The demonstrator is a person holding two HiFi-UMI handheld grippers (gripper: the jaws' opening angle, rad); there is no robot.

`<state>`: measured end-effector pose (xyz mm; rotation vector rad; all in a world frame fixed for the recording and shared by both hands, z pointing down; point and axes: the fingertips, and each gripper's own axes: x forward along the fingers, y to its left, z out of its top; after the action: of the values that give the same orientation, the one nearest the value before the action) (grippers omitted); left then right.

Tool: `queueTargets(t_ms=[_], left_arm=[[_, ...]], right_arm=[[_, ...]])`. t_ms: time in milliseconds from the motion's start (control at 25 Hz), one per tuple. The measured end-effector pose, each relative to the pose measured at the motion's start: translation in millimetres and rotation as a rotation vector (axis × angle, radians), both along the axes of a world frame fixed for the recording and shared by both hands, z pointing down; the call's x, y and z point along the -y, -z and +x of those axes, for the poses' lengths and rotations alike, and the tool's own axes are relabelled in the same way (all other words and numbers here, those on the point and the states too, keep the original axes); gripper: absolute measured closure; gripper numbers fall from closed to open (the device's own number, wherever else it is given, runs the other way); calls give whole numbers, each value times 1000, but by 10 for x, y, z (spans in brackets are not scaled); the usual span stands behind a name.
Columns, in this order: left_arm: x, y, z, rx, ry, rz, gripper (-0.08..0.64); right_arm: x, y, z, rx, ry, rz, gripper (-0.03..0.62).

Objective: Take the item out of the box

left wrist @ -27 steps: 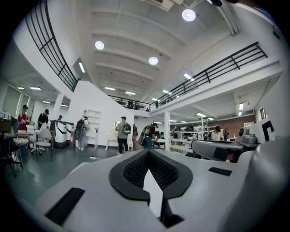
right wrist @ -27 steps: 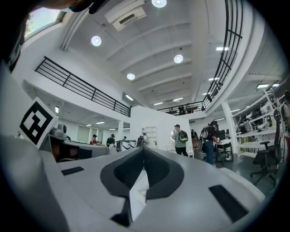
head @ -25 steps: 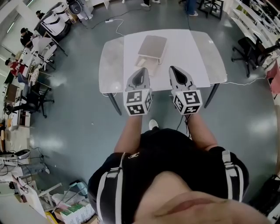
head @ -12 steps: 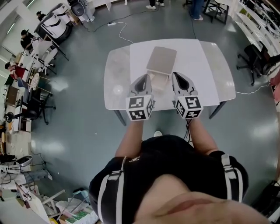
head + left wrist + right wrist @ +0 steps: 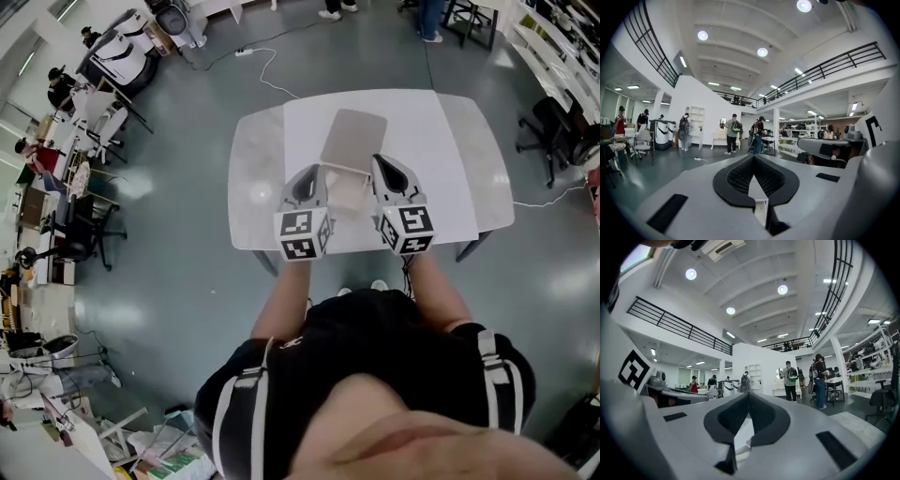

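A beige box (image 5: 353, 141) with its lid raised toward the far side stands on the white table (image 5: 258, 187), near the middle. In the head view my left gripper (image 5: 307, 174) hangs over the table just left of the box's near part, and my right gripper (image 5: 383, 165) just right of it. Both point forward and level. In the left gripper view the left gripper (image 5: 753, 157) has its jaws together with nothing between them. In the right gripper view the right gripper (image 5: 748, 394) looks the same. The inside of the box is hidden.
The table stands on a grey hall floor. A cable (image 5: 267, 56) lies on the floor beyond it, and office chairs (image 5: 553, 122) stand at the right. Desks and people (image 5: 58, 86) are at the far left. More people (image 5: 733, 131) stand ahead in the distance.
Both grippers have moved forward from the table's near edge to either side of the box. The table and box now sit lower and nearer in the head view.
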<state>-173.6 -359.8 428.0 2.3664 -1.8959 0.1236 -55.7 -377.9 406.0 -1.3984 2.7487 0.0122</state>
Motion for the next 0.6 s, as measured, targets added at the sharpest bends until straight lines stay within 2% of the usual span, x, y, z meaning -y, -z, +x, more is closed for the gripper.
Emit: queueTargets(t_ms=[200, 280, 360, 600], left_arm=[[188, -61, 30, 77, 3, -1, 548], [255, -131, 67, 133, -14, -10, 548], [318, -253, 78, 216, -46, -43, 548], [479, -843, 104, 530, -104, -212, 548]], right_arm=[[157, 23, -6, -15, 32, 5, 580], [210, 8, 15, -18, 40, 3, 580], [245, 12, 9, -21, 44, 2, 580], [347, 6, 81, -43, 31, 13, 580]])
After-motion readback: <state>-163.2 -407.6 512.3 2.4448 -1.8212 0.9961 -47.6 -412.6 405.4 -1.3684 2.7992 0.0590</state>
